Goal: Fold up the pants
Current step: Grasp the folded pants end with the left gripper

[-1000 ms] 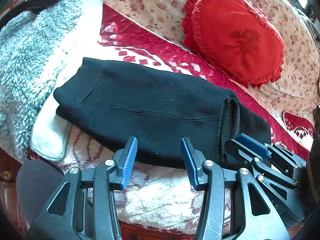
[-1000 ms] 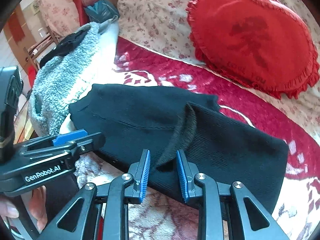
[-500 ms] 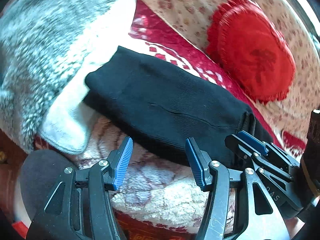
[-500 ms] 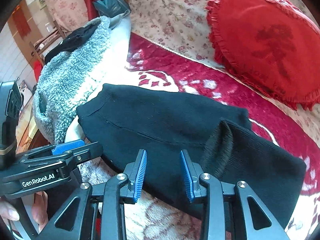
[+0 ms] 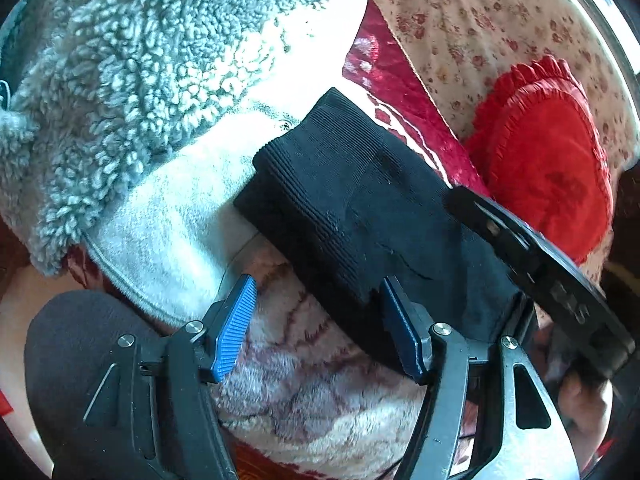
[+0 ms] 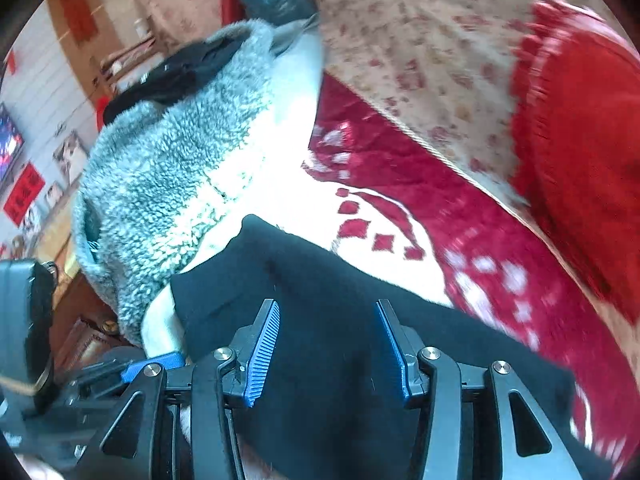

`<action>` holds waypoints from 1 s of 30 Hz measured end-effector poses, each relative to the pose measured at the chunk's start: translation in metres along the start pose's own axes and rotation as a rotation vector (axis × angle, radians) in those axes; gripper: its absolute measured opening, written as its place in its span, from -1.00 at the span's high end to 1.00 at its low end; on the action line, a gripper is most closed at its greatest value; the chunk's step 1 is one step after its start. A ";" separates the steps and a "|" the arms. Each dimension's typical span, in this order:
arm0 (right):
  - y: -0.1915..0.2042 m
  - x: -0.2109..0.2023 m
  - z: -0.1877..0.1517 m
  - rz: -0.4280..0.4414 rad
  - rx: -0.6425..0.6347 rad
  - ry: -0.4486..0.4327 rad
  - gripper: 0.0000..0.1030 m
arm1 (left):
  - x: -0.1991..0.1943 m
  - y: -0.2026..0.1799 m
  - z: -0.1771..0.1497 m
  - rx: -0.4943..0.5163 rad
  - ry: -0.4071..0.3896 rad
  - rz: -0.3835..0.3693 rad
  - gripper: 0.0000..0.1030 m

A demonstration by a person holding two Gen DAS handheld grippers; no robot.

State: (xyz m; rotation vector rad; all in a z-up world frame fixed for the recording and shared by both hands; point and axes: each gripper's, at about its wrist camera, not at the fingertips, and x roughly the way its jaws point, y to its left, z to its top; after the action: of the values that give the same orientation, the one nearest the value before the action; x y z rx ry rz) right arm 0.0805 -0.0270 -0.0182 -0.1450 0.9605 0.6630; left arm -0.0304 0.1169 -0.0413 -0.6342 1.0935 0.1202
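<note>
The black knit pants (image 5: 360, 200) lie folded in a long band on the red and white blanket (image 5: 304, 380). My left gripper (image 5: 316, 316) hovers at their near edge by the left end, jaws opening. Mostly blanket lies between its pads, and the pants' edge brushes the right fingertip (image 5: 394, 312). My right gripper (image 6: 326, 332) is over the pants (image 6: 340, 280), jaws opening, with cloth below and nothing pinched. Each gripper shows in the other's view: the right gripper (image 5: 520, 248) as a blurred black bar, the left gripper (image 6: 152, 368) at lower left.
A grey fleece garment (image 5: 140, 92) with a white lining is piled against the pants' left end. A red heart cushion (image 5: 552, 168) leans on the floral sofa back (image 5: 472, 32). A person's hand (image 5: 580, 396) holds the right gripper. Furniture and a wall (image 6: 48, 128) lie beyond the fleece.
Both grippers have slid left along the pants toward the fleece, and both sets of jaws have spread wider. The right gripper has left the raised fold it stood at.
</note>
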 end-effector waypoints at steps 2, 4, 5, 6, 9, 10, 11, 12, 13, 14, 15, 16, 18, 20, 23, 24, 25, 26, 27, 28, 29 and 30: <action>0.002 0.016 0.011 0.002 -0.026 0.020 0.08 | 0.007 0.000 0.003 -0.003 0.010 0.003 -0.24; 0.005 0.032 0.023 0.008 -0.050 0.041 0.08 | 0.012 0.001 0.004 -0.008 0.018 -0.001 -0.33; 0.005 0.037 0.027 0.014 -0.057 0.046 0.08 | 0.014 0.001 0.005 -0.009 0.016 -0.002 -0.35; 0.006 0.044 0.031 0.027 -0.069 0.056 0.07 | 0.015 0.001 0.006 -0.007 0.010 -0.001 -0.37; 0.010 0.064 0.041 0.064 -0.107 0.102 0.05 | 0.020 -0.003 0.011 -0.004 0.004 0.001 -0.49; 0.010 0.069 0.042 0.071 -0.116 0.108 0.05 | 0.021 -0.004 0.011 -0.002 0.003 0.001 -0.51; 0.010 0.075 0.044 0.085 -0.116 0.110 0.05 | 0.023 -0.006 0.012 0.001 -0.002 0.003 -0.51; 0.009 0.078 0.044 0.100 -0.103 0.113 0.05 | 0.024 -0.007 0.013 0.005 -0.008 0.010 -0.52; 0.006 0.082 0.044 0.127 -0.079 0.119 0.05 | 0.025 -0.008 0.013 0.012 -0.016 0.016 -0.51; 0.002 0.084 0.043 0.162 -0.043 0.118 0.11 | 0.025 -0.010 0.013 0.022 -0.026 0.019 -0.51; -0.002 0.084 0.041 0.188 -0.011 0.103 0.26 | 0.024 -0.010 0.013 0.028 -0.037 0.017 -0.32; -0.005 0.084 0.040 0.199 0.007 0.088 0.35 | 0.022 -0.010 0.014 0.028 -0.056 0.008 0.21; -0.007 0.078 0.036 0.200 0.015 0.067 0.66 | 0.017 -0.009 0.018 0.015 -0.070 -0.041 0.42; -0.008 0.064 0.035 0.214 0.020 0.034 0.76 | 0.007 -0.012 0.019 0.031 -0.101 -0.067 0.55; -0.014 0.029 0.036 0.221 0.033 -0.048 0.89 | -0.019 -0.029 0.014 0.101 -0.180 -0.111 0.65; -0.019 0.016 0.037 0.232 0.048 -0.075 0.93 | -0.026 -0.035 0.012 0.128 -0.201 -0.123 0.66; -0.023 0.002 0.036 0.242 0.065 -0.105 0.94 | -0.036 -0.045 0.007 0.172 -0.228 -0.141 0.66; -0.030 -0.016 0.034 0.251 0.081 -0.144 0.95 | -0.045 -0.056 0.002 0.216 -0.253 -0.154 0.66; -0.036 -0.033 0.033 0.252 0.091 -0.175 0.95 | -0.052 -0.068 -0.004 0.269 -0.275 -0.164 0.66; -0.042 -0.046 0.031 0.242 0.106 -0.194 0.95 | -0.056 -0.076 -0.008 0.305 -0.283 -0.171 0.66; -0.049 -0.058 0.027 0.218 0.126 -0.209 0.94 | -0.056 -0.092 -0.015 0.355 -0.287 -0.185 0.67; -0.057 -0.074 0.021 0.188 0.149 -0.234 0.94 | -0.055 -0.099 -0.020 0.378 -0.284 -0.191 0.67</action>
State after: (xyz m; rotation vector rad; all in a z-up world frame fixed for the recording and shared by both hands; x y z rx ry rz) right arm 0.0996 -0.0981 0.0434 0.1537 0.7994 0.7601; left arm -0.0337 0.0370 0.0408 -0.3639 0.7498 -0.1560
